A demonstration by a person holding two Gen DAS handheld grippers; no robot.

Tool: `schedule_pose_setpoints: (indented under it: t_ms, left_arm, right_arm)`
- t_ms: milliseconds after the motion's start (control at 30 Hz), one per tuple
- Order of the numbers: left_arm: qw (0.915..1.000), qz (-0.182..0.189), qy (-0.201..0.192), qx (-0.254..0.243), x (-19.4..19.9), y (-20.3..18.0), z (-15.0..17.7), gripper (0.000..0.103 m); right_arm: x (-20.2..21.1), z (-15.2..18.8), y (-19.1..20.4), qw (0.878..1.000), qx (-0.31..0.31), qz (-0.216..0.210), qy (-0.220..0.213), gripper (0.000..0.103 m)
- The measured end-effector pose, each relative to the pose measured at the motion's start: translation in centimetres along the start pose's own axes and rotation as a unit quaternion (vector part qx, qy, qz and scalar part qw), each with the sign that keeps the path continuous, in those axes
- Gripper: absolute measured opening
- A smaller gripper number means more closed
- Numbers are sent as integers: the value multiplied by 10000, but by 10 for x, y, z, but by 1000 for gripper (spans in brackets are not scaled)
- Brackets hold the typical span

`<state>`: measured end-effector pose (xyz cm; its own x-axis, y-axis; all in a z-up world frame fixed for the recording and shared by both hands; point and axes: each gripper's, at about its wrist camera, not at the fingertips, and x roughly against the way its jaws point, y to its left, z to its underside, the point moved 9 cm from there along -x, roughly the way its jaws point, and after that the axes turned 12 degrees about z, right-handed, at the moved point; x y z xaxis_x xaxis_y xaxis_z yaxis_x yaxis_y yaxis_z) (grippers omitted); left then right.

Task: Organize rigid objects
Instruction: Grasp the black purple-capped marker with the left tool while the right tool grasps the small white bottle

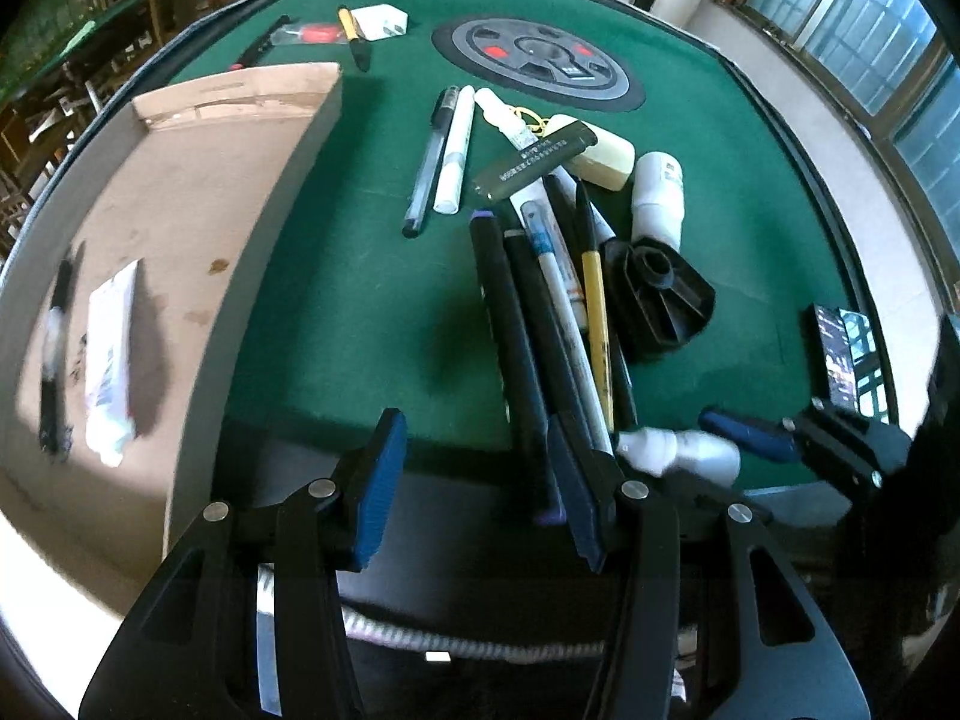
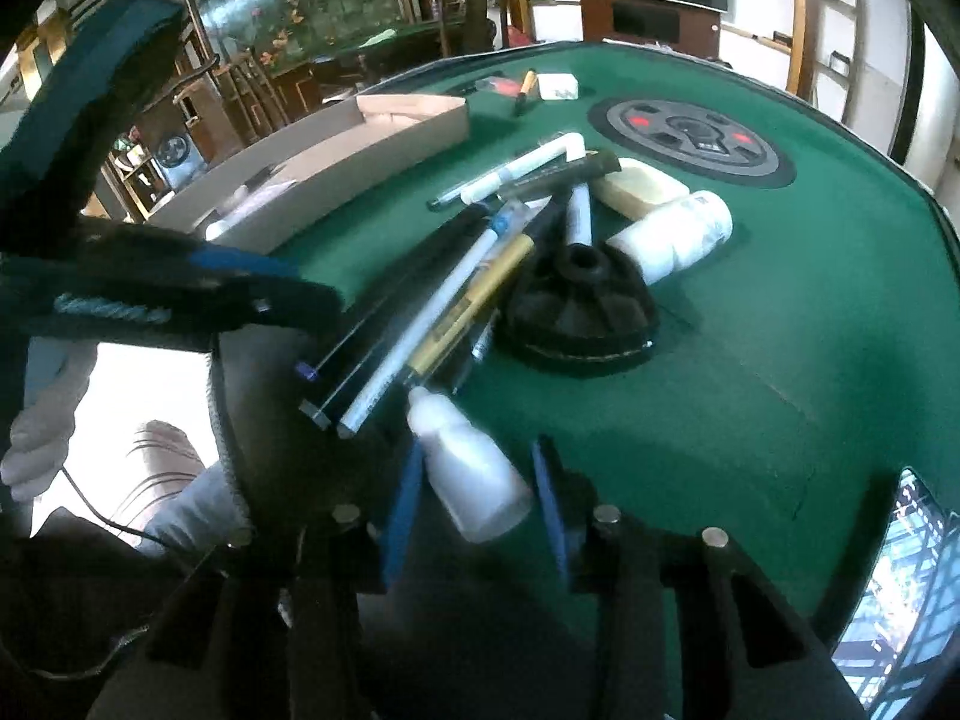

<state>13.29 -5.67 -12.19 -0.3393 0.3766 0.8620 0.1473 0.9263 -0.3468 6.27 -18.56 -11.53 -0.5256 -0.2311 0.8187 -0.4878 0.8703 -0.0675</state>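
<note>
The small white bottle lies near the table's near edge, nozzle toward the pile of pens, between the blue pads of the right tongs; the pads look a little apart from it, so I judge them not yet clamped. The left tongs stand wide apart and empty, just beside the pens' near ends. Beyond sit a black ribbed cap, a white jar and, to the left, the cardboard box, which already holds a tube and a pen. The bottle is smooth and tapered: squeezed off-centre it may slide out, and its nozzle could nudge the pens overhanging the green table off the rim
</note>
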Motion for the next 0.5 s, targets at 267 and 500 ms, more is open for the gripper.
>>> schedule_pose_setpoints:
  t_ms: [267, 500]
  left_arm:
    - [9994, -84, 329, -42, -25, 4, -11, 23]
    - [9993, -193, 248, -222, -32, 7, -20, 22]
  right_arm:
    - [-1, 0, 1, 9994, 139, 318, 29, 34]
    - [-7, 3, -4, 9981, 378, 470, 95, 28]
